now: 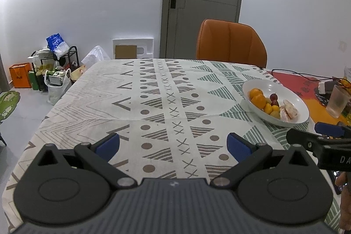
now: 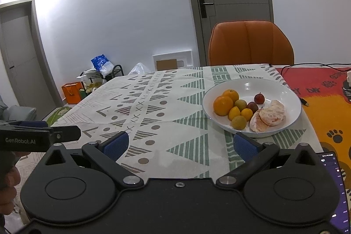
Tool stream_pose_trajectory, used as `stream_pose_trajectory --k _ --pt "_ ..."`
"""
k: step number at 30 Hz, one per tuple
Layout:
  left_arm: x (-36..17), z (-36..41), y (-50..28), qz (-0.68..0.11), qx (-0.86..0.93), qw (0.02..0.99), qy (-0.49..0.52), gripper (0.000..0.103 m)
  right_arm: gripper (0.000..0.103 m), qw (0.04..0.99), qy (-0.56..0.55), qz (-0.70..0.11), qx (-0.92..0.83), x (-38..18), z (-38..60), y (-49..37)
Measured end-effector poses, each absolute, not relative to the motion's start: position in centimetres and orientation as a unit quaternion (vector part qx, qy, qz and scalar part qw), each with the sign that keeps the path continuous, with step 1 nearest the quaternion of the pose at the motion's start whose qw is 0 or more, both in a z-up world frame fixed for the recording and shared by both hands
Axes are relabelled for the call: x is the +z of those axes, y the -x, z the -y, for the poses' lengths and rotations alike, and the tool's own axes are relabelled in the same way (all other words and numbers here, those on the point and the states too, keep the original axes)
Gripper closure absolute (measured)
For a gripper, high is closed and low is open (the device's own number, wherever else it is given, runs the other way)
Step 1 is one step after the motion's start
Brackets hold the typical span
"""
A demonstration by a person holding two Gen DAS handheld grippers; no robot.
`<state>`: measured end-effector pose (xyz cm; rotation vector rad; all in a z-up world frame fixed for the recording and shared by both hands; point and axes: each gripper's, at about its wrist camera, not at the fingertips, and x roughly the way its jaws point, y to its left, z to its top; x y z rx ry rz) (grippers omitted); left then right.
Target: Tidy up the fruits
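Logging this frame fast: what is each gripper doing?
Left gripper: open, holding nothing.
Right gripper: open, holding nothing.

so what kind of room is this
Probably a home dining area: a patterned cloth-covered table holding a white ceramic fruit bowl, an orange padded chair, and a cluttered black shoe rack.

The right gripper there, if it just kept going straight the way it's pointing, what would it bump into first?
Probably nothing soon. The right gripper is open and points along bare tablecloth; the white bowl of fruit sits to the right of that line, near its right finger. Depth is hard to judge, so the bowl's rim might be clipped.
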<state>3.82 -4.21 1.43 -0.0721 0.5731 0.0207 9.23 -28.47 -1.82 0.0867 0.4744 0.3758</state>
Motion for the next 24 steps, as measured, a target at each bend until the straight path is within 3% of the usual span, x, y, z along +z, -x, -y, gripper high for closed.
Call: stream_pose_trajectory --k 24 --pt "1.31 4.19 -3.92 -0.286 0.013 0.957 0.038 0.000 0.000 0.954 -0.044 -0.234 0.181 -1.82 28.68 -9.28"
